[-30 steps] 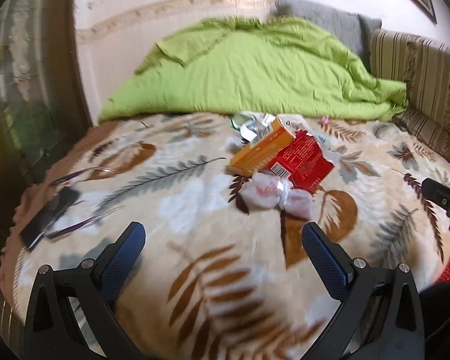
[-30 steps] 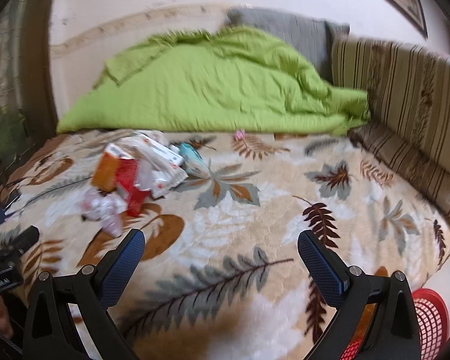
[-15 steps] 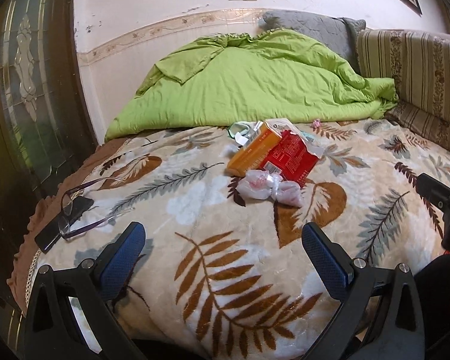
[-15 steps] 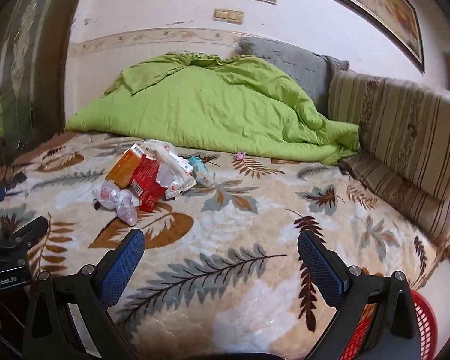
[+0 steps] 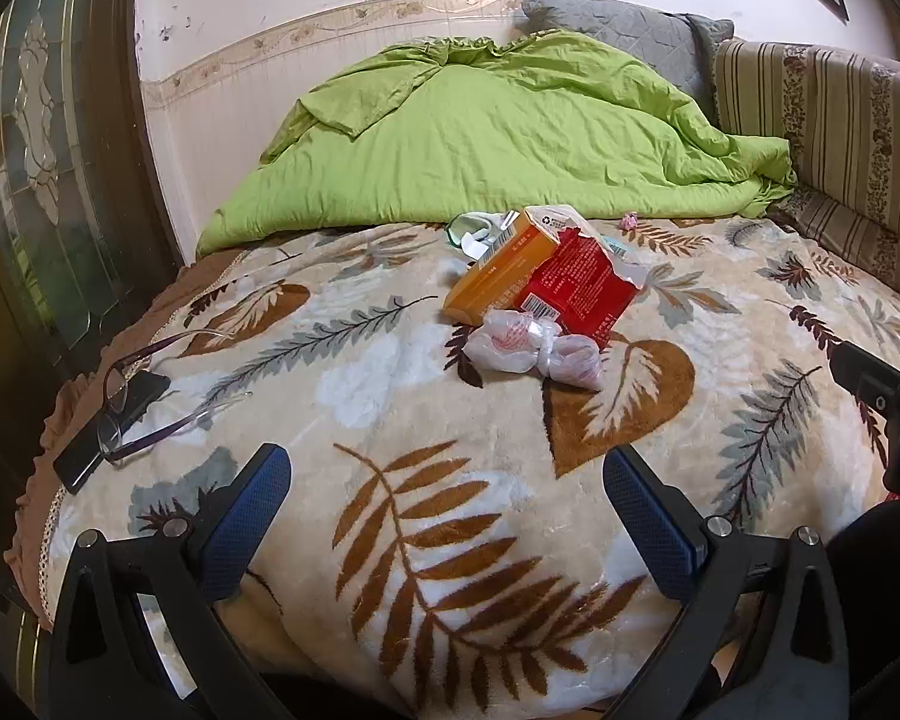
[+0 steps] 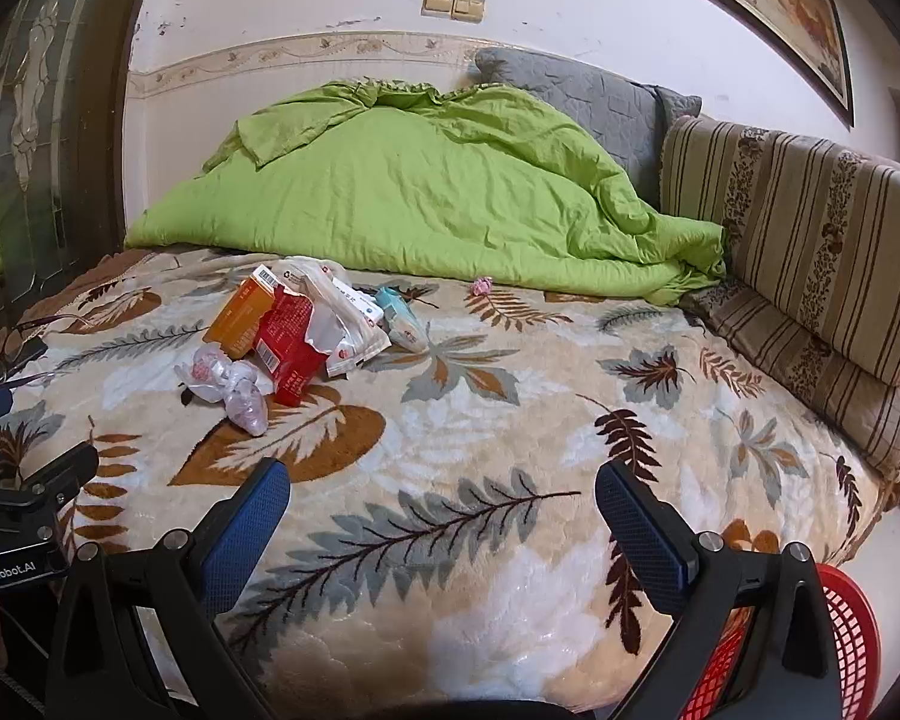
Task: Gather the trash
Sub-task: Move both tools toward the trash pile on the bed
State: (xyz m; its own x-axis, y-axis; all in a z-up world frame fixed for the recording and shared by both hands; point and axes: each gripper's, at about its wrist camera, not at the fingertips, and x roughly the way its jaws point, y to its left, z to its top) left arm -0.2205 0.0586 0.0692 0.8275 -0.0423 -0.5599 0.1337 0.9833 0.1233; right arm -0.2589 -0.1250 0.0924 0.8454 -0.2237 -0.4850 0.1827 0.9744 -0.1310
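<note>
We find a home bedroom: a bed under a leaf-print blanket (image 6: 510,432), a rumpled green duvet (image 6: 426,192) at 12 o'clock, striped cushions (image 6: 810,252) at 2 o'clock, wall switches (image 6: 453,6) above, a framed picture (image 6: 750,6) at 1 o'clock.

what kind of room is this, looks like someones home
Most likely a bedroom in a home. A bed under a leaf-print blanket fills the view, a crumpled green duvet and a grey pillow lie at its far end, and glasses rest near its left edge.
</note>
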